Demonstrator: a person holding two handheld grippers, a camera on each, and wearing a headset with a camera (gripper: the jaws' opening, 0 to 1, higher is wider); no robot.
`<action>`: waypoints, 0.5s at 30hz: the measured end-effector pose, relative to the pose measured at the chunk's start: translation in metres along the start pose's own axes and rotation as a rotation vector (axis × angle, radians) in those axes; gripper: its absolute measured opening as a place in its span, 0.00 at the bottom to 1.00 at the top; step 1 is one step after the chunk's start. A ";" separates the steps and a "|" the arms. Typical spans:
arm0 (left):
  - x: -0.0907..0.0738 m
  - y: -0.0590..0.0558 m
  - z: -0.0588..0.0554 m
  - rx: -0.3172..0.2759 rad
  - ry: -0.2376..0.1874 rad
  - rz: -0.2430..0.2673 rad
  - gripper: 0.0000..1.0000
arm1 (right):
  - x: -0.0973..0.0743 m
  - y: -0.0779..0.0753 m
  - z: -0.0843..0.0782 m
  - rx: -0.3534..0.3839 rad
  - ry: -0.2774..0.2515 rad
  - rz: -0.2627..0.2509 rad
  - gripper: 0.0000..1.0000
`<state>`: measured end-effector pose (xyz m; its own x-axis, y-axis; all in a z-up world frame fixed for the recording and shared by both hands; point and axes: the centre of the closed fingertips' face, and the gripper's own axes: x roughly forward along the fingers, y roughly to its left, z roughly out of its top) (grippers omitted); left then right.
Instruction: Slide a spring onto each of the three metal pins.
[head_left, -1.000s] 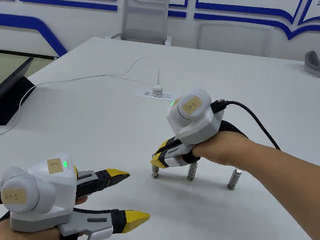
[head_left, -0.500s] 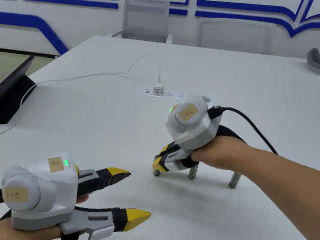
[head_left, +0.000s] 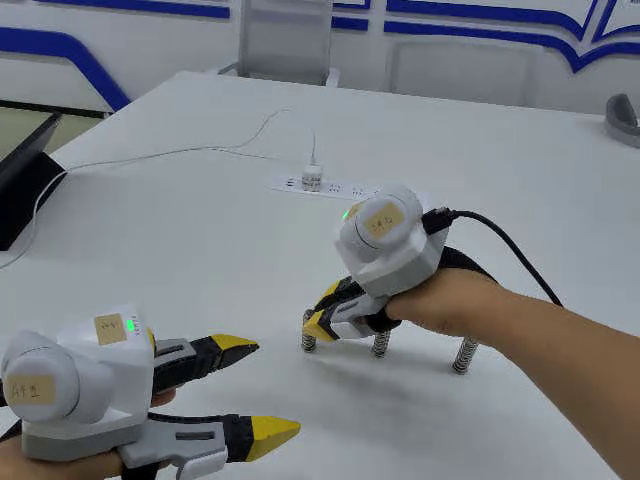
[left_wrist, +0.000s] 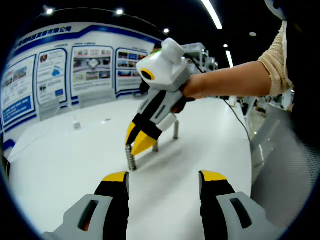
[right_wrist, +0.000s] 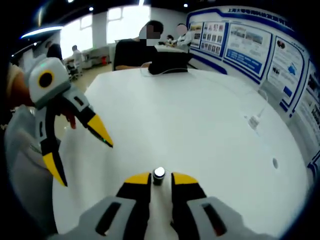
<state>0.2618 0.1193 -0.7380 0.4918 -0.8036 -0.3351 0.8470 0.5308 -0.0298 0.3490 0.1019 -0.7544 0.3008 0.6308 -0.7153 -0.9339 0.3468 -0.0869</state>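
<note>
Starting nearest, with the left gripper (head_left: 278, 390): fingers spread wide, holding nothing, hovering low over the white surface (head_left: 180, 250), well short of the left-end pin (head_left: 309, 342) and pointing toward it. Out of the action, by the look of it.

Moving out to the left-end pin itself: standing upright, long axis vertical, already wearing a spring (left_wrist: 131, 160) coiled round its shaft down to the base. Right on top of it, the right gripper (head_left: 315, 324), tilted steeply down from above and clearly the nearer of the two. In the right gripper view, fingers drawn to a narrow gap with the pin's round head between the yellow tips; touching or just clear, impossible to tell. Straight down along that vertical axis, then, for any push to seat the coil.

Past the left-end pin, along the row: a middle spring (head_left: 380, 344) and a right-end spring (head_left: 462, 355), both upright. Looks like three out of three loaded.

Farther back from the left-end pin, a power strip (head_left: 318, 185).

Against half a second back, hardly any change: right gripper still planted over the left-end pin, left gripper still parked open, only a slight shift of the head view.
</note>
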 end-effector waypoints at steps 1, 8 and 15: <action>0.000 0.000 0.000 0.001 0.000 0.000 0.57 | -0.002 0.000 0.001 0.000 -0.006 -0.002 0.17; 0.000 0.001 0.002 0.000 -0.004 0.005 0.58 | -0.017 0.004 0.005 -0.002 -0.038 -0.016 0.18; 0.001 0.000 0.002 0.000 -0.004 0.004 0.59 | -0.029 0.012 0.003 -0.002 -0.065 -0.026 0.19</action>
<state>0.2627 0.1178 -0.7361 0.4963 -0.8025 -0.3311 0.8449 0.5342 -0.0284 0.3298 0.0898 -0.7322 0.3370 0.6652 -0.6663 -0.9259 0.3626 -0.1062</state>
